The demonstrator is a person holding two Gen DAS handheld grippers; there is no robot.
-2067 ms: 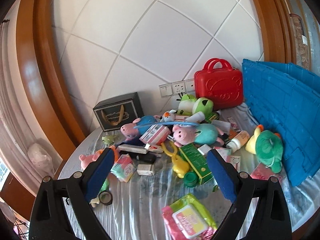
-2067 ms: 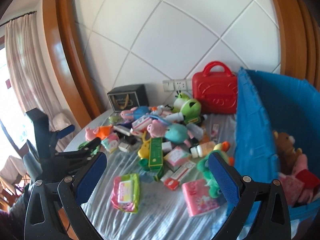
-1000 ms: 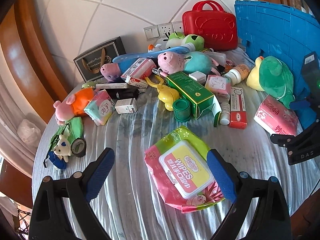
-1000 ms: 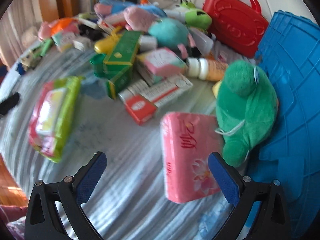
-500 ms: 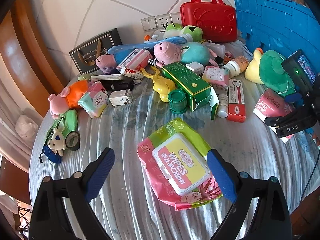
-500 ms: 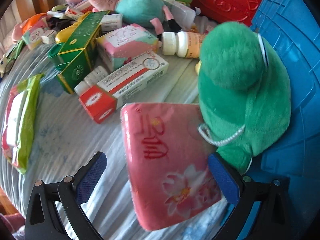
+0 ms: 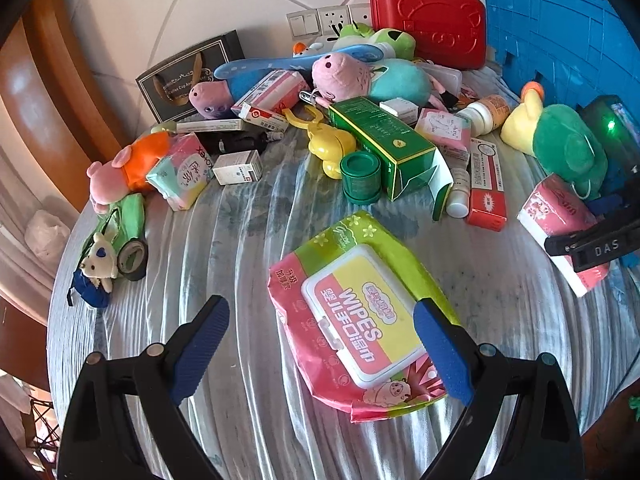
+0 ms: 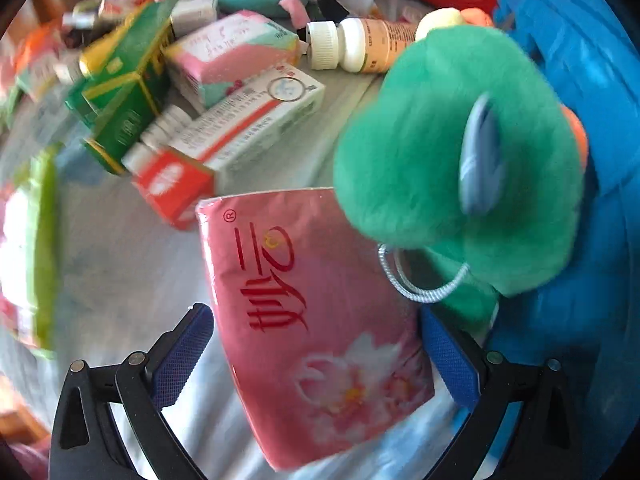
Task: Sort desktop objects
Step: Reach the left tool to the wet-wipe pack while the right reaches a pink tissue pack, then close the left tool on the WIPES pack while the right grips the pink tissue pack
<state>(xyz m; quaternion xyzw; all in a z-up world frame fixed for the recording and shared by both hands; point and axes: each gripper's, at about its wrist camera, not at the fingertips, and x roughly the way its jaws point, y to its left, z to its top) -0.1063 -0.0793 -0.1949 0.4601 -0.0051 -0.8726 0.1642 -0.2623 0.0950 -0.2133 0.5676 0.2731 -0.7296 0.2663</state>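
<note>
A pink tissue pack [image 8: 320, 320] lies on the striped cloth, touching a green plush duck [image 8: 452, 152]. My right gripper [image 8: 316, 348] is open, its blue pads on either side of the pack's near end; it also shows in the left wrist view [image 7: 592, 240] over the same pack [image 7: 556, 216]. My left gripper [image 7: 320, 344] is open low over the table, with a pink and green wipes pack [image 7: 360, 316] between its pads, closer to the right one.
A blue crate [image 7: 560, 36] stands at the right, a red case [image 7: 432, 20] and black gift bag [image 7: 188, 76] at the back. Plush toys, a green carton [image 7: 384, 140], a red and white box [image 7: 486, 184], bottles and small boxes crowd the table's far half.
Both grippers have come down from a high view to the table. The right one closed in on the pink tissue pack. The left one neared the wipes pack.
</note>
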